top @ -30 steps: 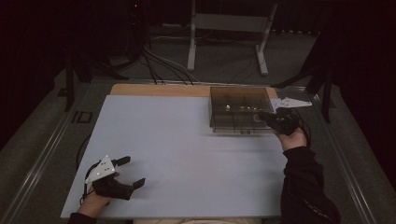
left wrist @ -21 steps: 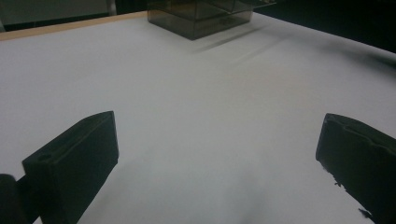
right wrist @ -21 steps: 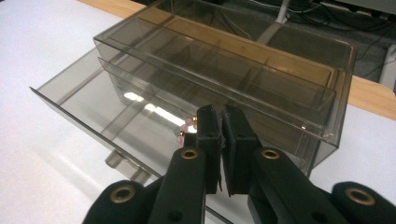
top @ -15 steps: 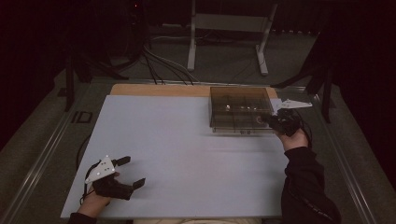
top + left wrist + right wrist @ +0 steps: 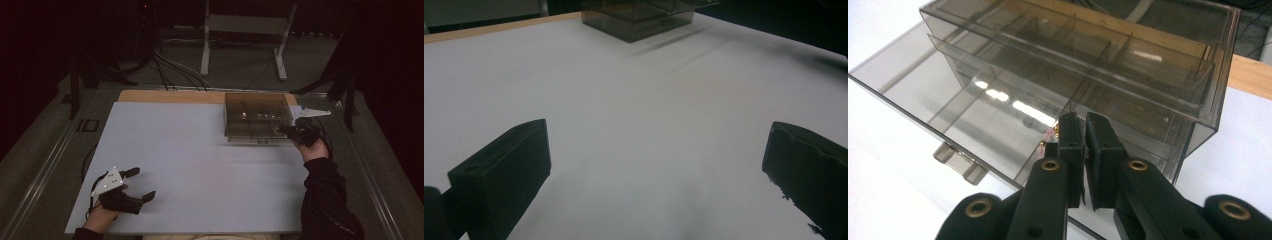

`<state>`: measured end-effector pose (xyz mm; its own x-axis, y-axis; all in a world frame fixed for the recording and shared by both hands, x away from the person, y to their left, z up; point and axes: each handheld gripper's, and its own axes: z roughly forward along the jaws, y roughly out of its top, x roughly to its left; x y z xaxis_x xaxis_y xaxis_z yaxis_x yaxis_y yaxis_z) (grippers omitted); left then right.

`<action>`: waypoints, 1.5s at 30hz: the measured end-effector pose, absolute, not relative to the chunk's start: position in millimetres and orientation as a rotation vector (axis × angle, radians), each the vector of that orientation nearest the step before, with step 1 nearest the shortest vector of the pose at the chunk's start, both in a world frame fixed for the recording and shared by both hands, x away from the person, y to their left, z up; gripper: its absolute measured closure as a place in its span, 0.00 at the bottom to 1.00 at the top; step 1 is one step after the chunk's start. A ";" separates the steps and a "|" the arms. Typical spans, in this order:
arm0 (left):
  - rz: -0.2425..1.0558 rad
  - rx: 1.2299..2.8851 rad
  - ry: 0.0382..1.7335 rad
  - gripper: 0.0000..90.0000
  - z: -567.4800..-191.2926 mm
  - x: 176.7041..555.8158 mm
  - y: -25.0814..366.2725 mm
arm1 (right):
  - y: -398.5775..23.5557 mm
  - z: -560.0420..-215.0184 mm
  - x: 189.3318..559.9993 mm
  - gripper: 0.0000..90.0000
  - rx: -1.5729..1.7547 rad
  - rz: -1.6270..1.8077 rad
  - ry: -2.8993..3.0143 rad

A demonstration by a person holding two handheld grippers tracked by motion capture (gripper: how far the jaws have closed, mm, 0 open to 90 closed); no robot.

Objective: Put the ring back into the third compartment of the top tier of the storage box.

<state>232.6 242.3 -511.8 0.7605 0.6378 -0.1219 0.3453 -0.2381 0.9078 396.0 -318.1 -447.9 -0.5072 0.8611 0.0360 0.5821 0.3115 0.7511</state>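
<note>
Right gripper (image 5: pixel 1083 130) jaws are sitting nearly together, pinched on the thin side wall of the open lower drawer (image 5: pixel 955 120) of the smoky clear drawer box (image 5: pixel 257 116); looks like an edge grip for sliding the drawer, judging by how the pads straddle the wall. A small pink, gold-tipped item (image 5: pixel 1048 136) is showing just left of the jaws, through the plastic; can't tell whether it's touched. The drawer is standing pulled out toward the table's near side, its tab handle (image 5: pixel 959 161) resting on the white mat (image 5: pixel 200 150). The box is sitting at the mat's far right, the right hand (image 5: pixel 312 149) coming at it from the right. Left gripper (image 5: pixel 654 165) jaws are gaping wide with nothing between them, parked over bare mat at the near-left corner, well apart from the box — probably idle. The right gripper view is giving the grip and the dividers; the high view is giving the layout; the left gripper view is catching the box far off.
</note>
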 end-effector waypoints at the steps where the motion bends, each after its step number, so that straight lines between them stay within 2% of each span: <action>1: 0.330 1.850 0.758 0.00 -511.8 232.6 242.2 | -318.0 -448.8 396.3 0.96 1.291 1.026 2.213; 8: 0.329 1.850 0.757 0.00 -512.0 232.7 242.1 | -316.4 -451.4 397.3 0.95 1.289 1.021 2.219; 11: 0.328 1.849 0.758 0.00 -511.9 232.8 242.2 | -318.1 -450.0 397.1 0.81 1.295 1.048 2.196; 15: 0.329 1.852 0.757 0.00 -512.0 233.0 241.9 | -319.0 -447.2 396.4 0.74 1.294 1.066 2.193; 17: 0.329 1.851 0.758 0.00 -512.0 233.1 241.9 | -317.8 -443.7 395.9 0.63 1.295 1.091 2.195; 23: 0.328 1.851 0.758 0.00 -512.0 233.1 242.0 | -308.7 -436.9 393.4 0.45 1.271 1.136 2.213; 25: 0.329 1.851 0.758 0.00 -511.9 233.0 242.0 | -305.4 -435.0 392.4 0.37 1.274 1.149 2.212; 26: 0.329 1.851 0.758 0.00 -511.9 233.0 242.0 | -303.7 -434.0 391.5 0.29 1.281 1.161 2.193; 27: 0.329 1.850 0.758 0.00 -511.9 233.1 242.1 | -303.7 -434.0 391.5 0.29 1.281 1.161 2.193; 28: 0.329 1.850 0.758 0.00 -512.0 233.1 242.2 | -301.2 -432.3 389.4 0.18 1.254 1.203 2.220; 38: 0.329 1.850 0.759 0.00 -511.8 233.0 242.3 | -282.9 -419.9 379.7 0.11 1.161 1.317 2.236; 45: 0.330 1.849 0.758 0.00 -511.7 232.9 242.3 | -265.0 -416.9 373.1 0.10 1.086 1.339 2.289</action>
<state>232.9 242.3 -511.7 0.7601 0.6382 -0.1221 0.3453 -0.2376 0.9079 373.1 -265.0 -416.9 -0.6805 0.7211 0.1302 0.4668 0.2897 0.8356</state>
